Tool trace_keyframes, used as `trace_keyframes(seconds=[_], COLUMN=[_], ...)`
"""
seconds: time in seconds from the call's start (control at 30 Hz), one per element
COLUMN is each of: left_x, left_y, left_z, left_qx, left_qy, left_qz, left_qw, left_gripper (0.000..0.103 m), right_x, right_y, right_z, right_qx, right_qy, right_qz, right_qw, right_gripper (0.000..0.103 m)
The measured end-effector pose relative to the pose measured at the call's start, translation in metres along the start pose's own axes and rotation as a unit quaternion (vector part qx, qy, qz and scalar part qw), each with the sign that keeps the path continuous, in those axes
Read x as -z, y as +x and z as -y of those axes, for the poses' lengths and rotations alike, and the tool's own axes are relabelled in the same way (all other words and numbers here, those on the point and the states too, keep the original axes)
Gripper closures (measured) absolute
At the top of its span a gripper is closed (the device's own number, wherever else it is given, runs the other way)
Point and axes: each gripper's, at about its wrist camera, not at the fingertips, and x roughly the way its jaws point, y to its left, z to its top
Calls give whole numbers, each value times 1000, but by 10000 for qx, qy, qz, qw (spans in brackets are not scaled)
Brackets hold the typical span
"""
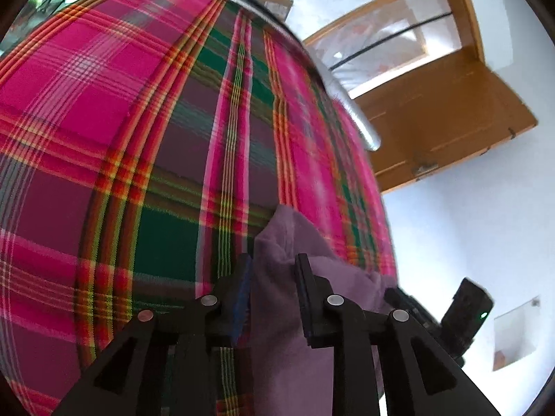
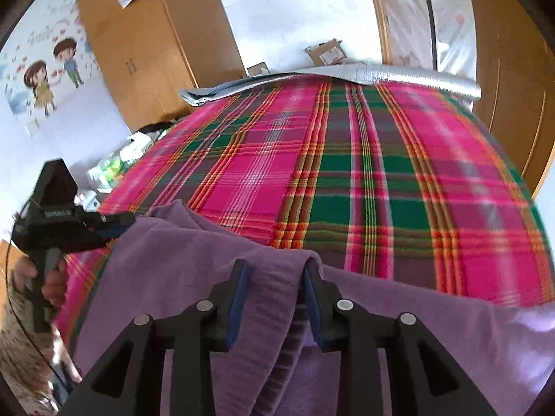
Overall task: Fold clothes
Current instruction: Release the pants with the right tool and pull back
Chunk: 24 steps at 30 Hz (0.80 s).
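Both grippers, left gripper point(image 1: 274, 265) and right gripper point(image 2: 275, 272), stand parted around purple garment point(image 2: 215, 253), apparently unpinched; at lower frame, fabric may slip onto plaid blanket point(image 2: 347, 159).

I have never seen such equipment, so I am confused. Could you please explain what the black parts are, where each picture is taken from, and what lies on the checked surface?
No robot here: a person carries two tools. Each picture comes from a camera on one tool, looking along its two black fingers. The left hand-held gripper and the right hand-held gripper each have a fold of the purple garment between their fingers; whether they pinch it is unclear. The garment lies on a pink and green plaid blanket. The right view also shows the person's hand holding the left tool.
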Motion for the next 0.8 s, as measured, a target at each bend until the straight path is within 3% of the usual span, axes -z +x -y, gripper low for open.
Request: trace_keyframes(seconds=[0.07, 0.1, 0.13, 0.3, 0.53, 0.63, 0.8], left_x=[1, 1, 1, 3, 4, 8, 17], left_y=[3, 3, 3, 7, 4, -2, -17], left_z=[2, 2, 2, 3, 3, 6, 12], left_qx=[-16, -12, -15, -290, -402, -419, -336], left_qy=[7, 9, 12, 133, 152, 171, 142], left_qz=[40, 96, 147, 234, 265, 301, 348], left_qw=[10000, 10000, 9999, 9992, 9987, 9985, 9987], left_gripper=[78, 78, 78, 78, 77, 78, 78], right_x=[0, 1, 2, 15, 18, 17, 29], right_y=[-2, -4, -5, 6, 8, -8, -46], right_z=[5, 7, 9, 29, 22, 20, 6], right_qx=[-142, -225, -286, -118, 107, 195, -139], right_qy=[166, 256, 315, 880, 620, 587, 402], right_qz=[74, 141, 160, -14, 10, 137, 460], right_qw=[9997, 9993, 9990, 9961, 9980, 9980, 9980], right_gripper=[82, 94, 95, 95, 90, 85, 85])
